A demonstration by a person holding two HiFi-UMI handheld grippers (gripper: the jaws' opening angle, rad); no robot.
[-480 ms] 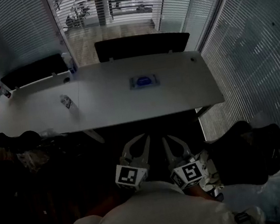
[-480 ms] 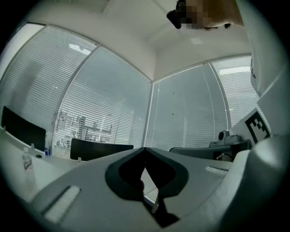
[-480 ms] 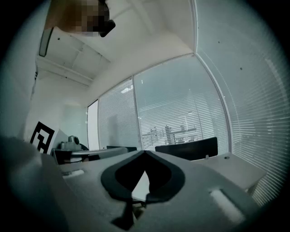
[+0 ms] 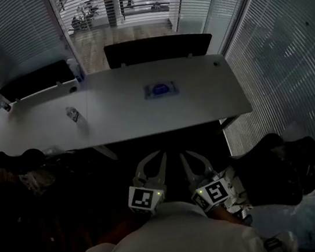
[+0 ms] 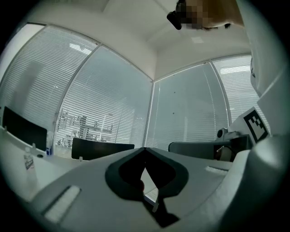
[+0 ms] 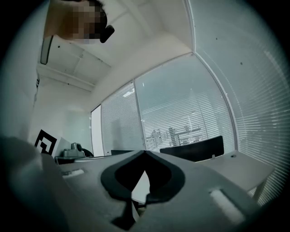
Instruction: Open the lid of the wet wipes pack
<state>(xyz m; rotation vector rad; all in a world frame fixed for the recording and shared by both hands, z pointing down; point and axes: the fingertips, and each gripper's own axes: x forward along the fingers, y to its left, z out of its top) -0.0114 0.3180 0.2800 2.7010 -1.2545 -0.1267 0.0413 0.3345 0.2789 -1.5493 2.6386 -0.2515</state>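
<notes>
The wet wipes pack (image 4: 160,89) lies flat on the white table (image 4: 212,99), a little right of the table's middle and nearer its far edge than its near one. Its blue lid faces up; whether the lid is raised cannot be made out from this far off. Nothing touches the pack.

Both grippers are held level off the table's near edge, close in front of the person's body and well apart from the pack. The left gripper (image 4: 156,155) sits just beside the right gripper (image 4: 188,155), and their marker cubes are side by side below them. In the left gripper view, the left gripper (image 5: 145,149) has its two jaws brought together at the tips, with nothing between them. In the right gripper view, the right gripper (image 6: 145,153) is likewise closed tip to tip and empty, with only the table's surface showing through the gap behind the tips.

A small clear bottle (image 4: 73,114) stands on the table's left part, well apart from the pack. A black chair back (image 4: 158,49) stands along the table's far edge, and a second black chair back (image 4: 36,80) stands at the table's far left corner. A black office chair (image 4: 276,172) sits off the table's near right corner, beside the person. Glass walls with slatted blinds (image 4: 277,63) rise past the table's far and right sides.
</notes>
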